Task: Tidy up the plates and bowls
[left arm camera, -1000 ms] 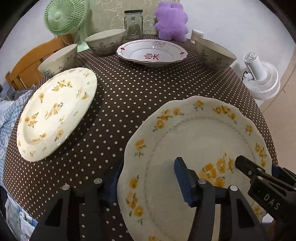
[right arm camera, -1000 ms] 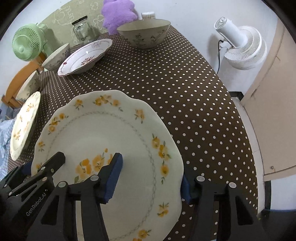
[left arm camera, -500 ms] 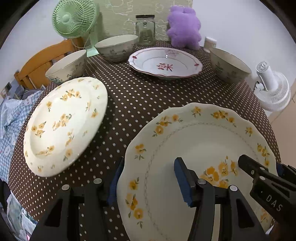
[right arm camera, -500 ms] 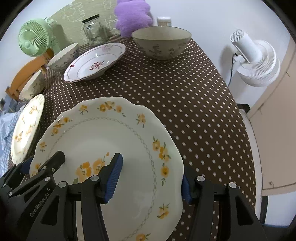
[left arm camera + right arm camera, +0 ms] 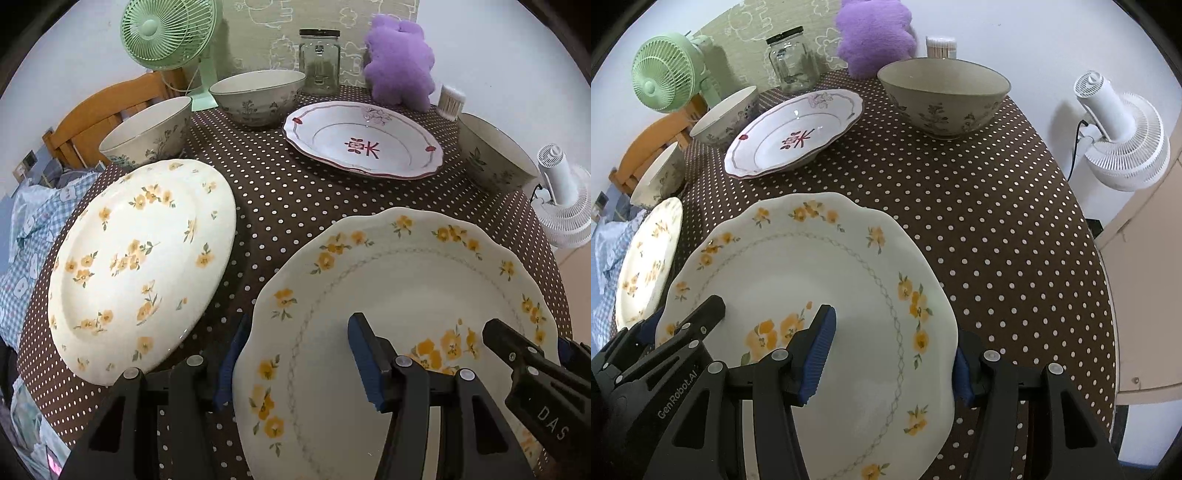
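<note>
A scalloped plate with yellow flowers (image 5: pixel 406 295) (image 5: pixel 820 280) is held above the dotted tablecloth by both grippers. My left gripper (image 5: pixel 295 354) is shut on its left rim, one finger under, one on top. My right gripper (image 5: pixel 890 350) is shut on its right rim the same way. A cream flowered plate (image 5: pixel 140 258) (image 5: pixel 646 258) lies to the left. A red-trimmed white dish (image 5: pixel 362 140) (image 5: pixel 794 133) sits at the back. Three flowered bowls stand around it: left (image 5: pixel 147 133), back (image 5: pixel 258 96) and right (image 5: pixel 942 96).
A green fan (image 5: pixel 166 37), a glass jar (image 5: pixel 319 61), a purple plush (image 5: pixel 399 62) and a toothpick holder (image 5: pixel 450 101) stand at the table's back. A white fan (image 5: pixel 1119 140) stands on the floor right. A wooden chair (image 5: pixel 99 114) is at left.
Both grippers, holding the scalloped plate, have risen and tilted so the back of the table shows lower in view. The other dishes have not moved.
</note>
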### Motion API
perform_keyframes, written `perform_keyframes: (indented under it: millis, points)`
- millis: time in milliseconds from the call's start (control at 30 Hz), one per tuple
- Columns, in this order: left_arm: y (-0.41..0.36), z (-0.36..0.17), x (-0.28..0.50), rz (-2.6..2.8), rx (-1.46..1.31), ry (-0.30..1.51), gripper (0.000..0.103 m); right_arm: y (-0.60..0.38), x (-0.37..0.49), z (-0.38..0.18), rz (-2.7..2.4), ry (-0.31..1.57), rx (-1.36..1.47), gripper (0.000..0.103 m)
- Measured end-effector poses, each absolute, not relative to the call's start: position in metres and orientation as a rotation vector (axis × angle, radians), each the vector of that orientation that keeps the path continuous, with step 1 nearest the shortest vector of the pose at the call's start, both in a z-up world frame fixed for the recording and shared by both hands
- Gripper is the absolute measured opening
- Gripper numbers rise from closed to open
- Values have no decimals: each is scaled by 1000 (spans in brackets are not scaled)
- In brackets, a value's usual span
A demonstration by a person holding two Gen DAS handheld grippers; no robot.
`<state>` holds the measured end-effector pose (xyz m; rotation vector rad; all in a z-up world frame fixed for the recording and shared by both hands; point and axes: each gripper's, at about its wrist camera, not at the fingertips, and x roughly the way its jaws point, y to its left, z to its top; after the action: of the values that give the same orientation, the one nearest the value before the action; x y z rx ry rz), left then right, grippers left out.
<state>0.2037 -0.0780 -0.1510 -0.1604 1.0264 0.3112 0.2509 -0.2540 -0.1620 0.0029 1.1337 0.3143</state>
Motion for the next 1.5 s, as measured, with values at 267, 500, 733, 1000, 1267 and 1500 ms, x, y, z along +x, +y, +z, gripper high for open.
perform_keyframes:
  millis: [267, 500, 733, 1000, 1267, 1500]
  points:
    - [-81, -141, 198, 302, -141, 1010, 83, -252, 251, -162, 318, 1158, -9, 65]
    - [-68, -120, 186, 295, -152, 1003, 86, -247, 243, -131, 302, 1075, -16, 86]
    - [-40, -95, 176, 242, -170, 984, 90, -227, 222, -101, 260, 1018, -10, 86]
    - [1, -77, 172, 195, -139, 962, 90, -186, 206, -76, 220, 1001, 27, 86]
    - [52, -81, 176, 203, -124, 997, 89, -130, 200, -75, 222, 997, 28, 86]
    - [87, -93, 178, 215, -107, 1021, 88, -88, 203, -88, 229, 1015, 27, 86]
